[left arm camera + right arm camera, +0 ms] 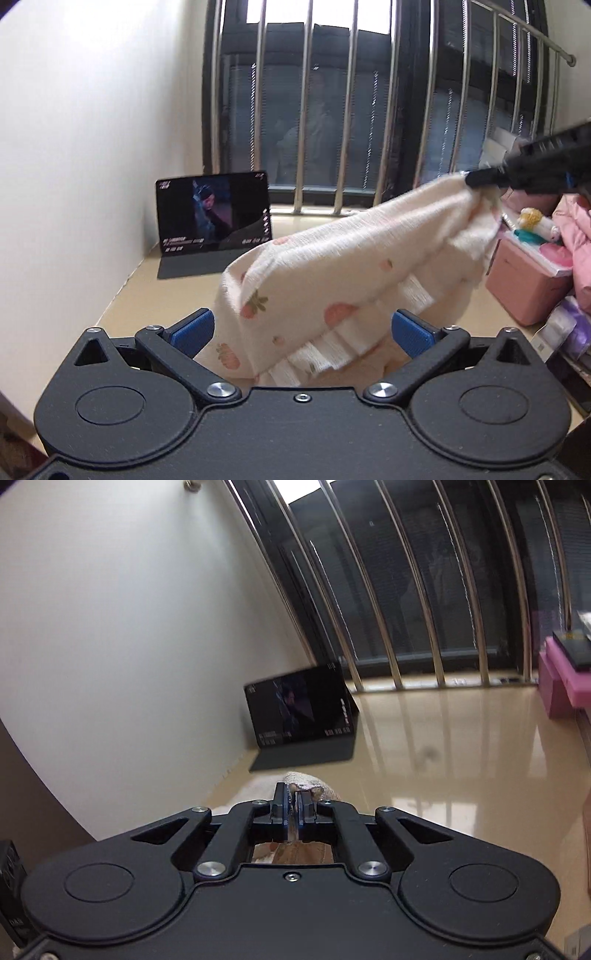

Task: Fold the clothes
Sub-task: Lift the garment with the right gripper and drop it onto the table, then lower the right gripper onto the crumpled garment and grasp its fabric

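Observation:
A cream garment with a peach fruit print and ribbed white trim hangs in the air over the beige tabletop. In the left wrist view my right gripper reaches in from the upper right and pinches the garment's top corner. My left gripper is open, its blue pads wide apart. The garment's lower folds hang between them without being pressed. In the right wrist view my right gripper is shut on a fold of the cream garment, which bunches just past the fingertips.
A tablet playing a video leans against the white wall at the back left. Barred window behind. A pink box with small toys and a pile of pink clothes crowd the right side.

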Demonstrator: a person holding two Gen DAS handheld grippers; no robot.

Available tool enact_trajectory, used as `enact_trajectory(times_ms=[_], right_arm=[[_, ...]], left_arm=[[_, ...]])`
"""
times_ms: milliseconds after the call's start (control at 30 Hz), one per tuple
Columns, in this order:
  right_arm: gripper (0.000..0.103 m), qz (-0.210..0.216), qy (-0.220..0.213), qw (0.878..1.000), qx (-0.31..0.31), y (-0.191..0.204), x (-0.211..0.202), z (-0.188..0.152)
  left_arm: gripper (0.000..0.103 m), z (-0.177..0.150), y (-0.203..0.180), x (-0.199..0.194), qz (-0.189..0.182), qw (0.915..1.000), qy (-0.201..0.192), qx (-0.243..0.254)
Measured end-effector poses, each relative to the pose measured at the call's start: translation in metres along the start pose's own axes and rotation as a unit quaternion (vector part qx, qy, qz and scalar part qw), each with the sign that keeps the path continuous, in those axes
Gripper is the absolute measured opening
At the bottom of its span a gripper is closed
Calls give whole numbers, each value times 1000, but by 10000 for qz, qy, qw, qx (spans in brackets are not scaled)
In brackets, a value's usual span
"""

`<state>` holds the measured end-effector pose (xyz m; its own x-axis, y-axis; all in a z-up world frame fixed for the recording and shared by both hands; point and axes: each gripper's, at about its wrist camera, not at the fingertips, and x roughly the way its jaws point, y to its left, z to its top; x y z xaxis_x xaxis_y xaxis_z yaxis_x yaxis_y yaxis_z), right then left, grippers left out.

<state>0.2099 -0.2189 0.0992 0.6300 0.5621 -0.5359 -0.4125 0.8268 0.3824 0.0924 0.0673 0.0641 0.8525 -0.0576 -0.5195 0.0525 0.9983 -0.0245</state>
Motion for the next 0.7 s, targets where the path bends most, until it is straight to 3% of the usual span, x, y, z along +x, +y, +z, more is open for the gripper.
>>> enact_trajectory(times_ms=[67,133,200,267,400,500,567,700], right_arm=[[26,-423,562,9975,35,-17,20,-33],[73,-831,1006,9914,106,-36,35,-61],[96,-1230,1305,9837,144,-52,41,-85],[96,-1549,1384,9782,5,-57,34,-108],[97,-1547,1364,9776,-413,-36,20,-128],[97,-910,1295,9847,-723,3,29,-121],[98,-448,1128,9847,-1248,44,47,-108],[98,-159,915,9593,-2668,133,105,-94]], left_arm=[[103,-19,8,4,105,9997,178,-115],[103,-36,15,7,214,9989,357,-195],[103,-52,24,4,327,9982,456,-221],[103,-66,31,-2,462,9973,535,-205],[103,-89,42,-15,693,9958,598,-95],[103,-96,48,-21,714,9954,607,-199],[103,-99,53,-24,662,9953,614,-341],[103,-109,61,-30,764,9936,613,-564]])
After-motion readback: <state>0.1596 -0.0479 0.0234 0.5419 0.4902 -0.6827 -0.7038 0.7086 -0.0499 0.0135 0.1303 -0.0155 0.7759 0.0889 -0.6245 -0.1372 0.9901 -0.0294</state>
